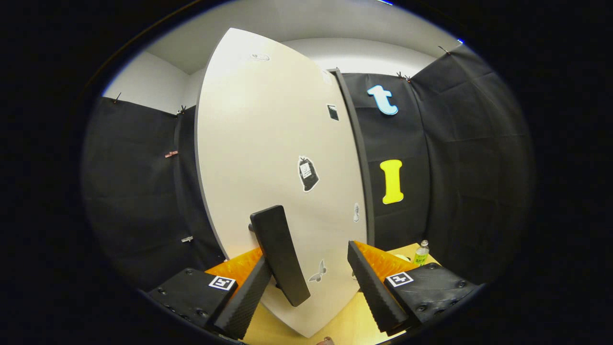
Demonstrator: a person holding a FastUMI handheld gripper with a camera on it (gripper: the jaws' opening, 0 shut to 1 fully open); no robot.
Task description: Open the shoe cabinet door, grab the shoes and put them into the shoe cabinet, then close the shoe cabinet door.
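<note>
Black cloth walls ring the booth, and the pale cabinet door [268, 158] stands right ahead. Gripper [311, 287] spread wide, nothing clamped; the door's dark handle [280, 254] sits between the fingers, seemingly touching the left one. A small bottle [421, 253] stands off right.

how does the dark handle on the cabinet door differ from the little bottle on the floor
The handle is a dark, flat bar mounted on the pale cabinet door, lying between the open gripper's fingers beside one of them; the bottle is small, clear and greenish, beyond the fingers. The handle slants; the bottle stands upright on the floor.
</note>
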